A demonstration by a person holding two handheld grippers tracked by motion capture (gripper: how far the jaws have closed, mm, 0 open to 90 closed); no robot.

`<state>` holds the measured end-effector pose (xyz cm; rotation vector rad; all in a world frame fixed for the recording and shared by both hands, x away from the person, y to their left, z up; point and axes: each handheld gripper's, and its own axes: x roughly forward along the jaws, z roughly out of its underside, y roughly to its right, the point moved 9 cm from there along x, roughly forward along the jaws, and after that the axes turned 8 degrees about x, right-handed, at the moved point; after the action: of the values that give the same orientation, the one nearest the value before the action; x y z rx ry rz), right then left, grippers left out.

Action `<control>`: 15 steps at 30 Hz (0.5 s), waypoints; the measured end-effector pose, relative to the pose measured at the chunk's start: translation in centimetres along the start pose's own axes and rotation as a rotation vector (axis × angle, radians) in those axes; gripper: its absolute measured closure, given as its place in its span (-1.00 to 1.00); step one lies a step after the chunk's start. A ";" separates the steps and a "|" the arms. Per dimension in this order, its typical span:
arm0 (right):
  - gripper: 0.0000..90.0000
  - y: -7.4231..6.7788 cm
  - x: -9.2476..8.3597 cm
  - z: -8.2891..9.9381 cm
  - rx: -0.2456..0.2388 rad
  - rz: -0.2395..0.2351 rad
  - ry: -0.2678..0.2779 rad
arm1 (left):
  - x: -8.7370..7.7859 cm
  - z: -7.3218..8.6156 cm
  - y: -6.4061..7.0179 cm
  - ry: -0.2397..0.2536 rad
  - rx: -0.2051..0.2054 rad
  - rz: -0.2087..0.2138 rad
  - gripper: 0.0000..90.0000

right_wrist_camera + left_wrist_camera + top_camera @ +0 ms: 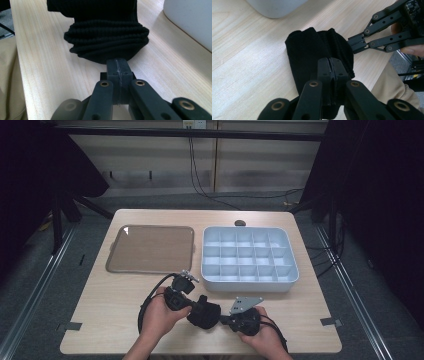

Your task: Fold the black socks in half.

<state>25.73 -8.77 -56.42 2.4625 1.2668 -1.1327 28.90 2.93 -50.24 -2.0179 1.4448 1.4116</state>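
Pale wood is forming the bench, which is carrying a brown tray toward its far left and a white compartment box toward its far right. Near the front edge, a bunched black sock is lying between both tools. The left gripper is pressing against it with jaws fully closed, while the right gripper is touching its ribbed end, jaws likewise closed together.

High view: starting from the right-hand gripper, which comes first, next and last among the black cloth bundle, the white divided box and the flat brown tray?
From the right gripper:
1. Black ribbed cloth bundle, right at its tips, to their left.
2. White plastic divided box, just beyond, on the table's right half.
3. Flat brown tray, farthest, on the far left.
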 end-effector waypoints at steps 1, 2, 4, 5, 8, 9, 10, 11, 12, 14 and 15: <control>1.00 0.0 0.0 0.0 0.001 0.001 0.000 | 0.1 -0.1 0.1 0.001 -0.002 0.001 0.94; 1.00 0.0 0.0 0.0 0.005 -0.001 0.001 | 0.1 -0.2 0.1 -0.002 -0.004 -0.001 0.94; 1.00 0.0 0.0 0.1 0.007 -0.005 0.003 | 0.2 -0.4 0.2 0.005 -0.002 0.003 0.94; 1.00 0.0 0.0 0.0 0.006 -0.006 0.003 | 0.3 -0.5 0.3 0.003 0.002 0.005 0.94; 1.00 0.0 0.0 0.0 0.004 -0.005 0.002 | 0.5 -0.5 0.4 0.001 -0.004 0.011 0.94; 1.00 0.0 0.0 0.0 0.000 -0.003 0.001 | 0.5 -0.5 0.4 0.001 -0.004 0.011 0.94; 1.00 0.0 0.0 0.0 0.000 -0.003 0.001 | 0.5 -0.5 0.3 -0.002 0.000 0.012 0.94; 1.00 0.1 0.1 0.0 -0.004 -0.002 0.002 | 0.5 -0.5 0.2 -0.003 -0.003 0.010 0.94; 1.00 0.1 0.1 0.0 -0.002 -0.004 0.002 | 0.5 -0.5 0.2 -0.004 -0.005 0.008 0.94; 1.00 0.1 0.1 0.0 0.003 -0.007 0.002 | 0.6 -0.5 0.2 -0.003 -0.005 0.009 0.94; 1.00 0.1 0.1 0.0 0.002 -0.008 0.003 | 0.6 -0.5 0.2 -0.002 -0.005 0.009 0.94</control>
<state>25.81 -8.76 -56.45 2.4638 1.2775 -1.1329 29.01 2.15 -50.40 -2.0147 1.4526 1.4215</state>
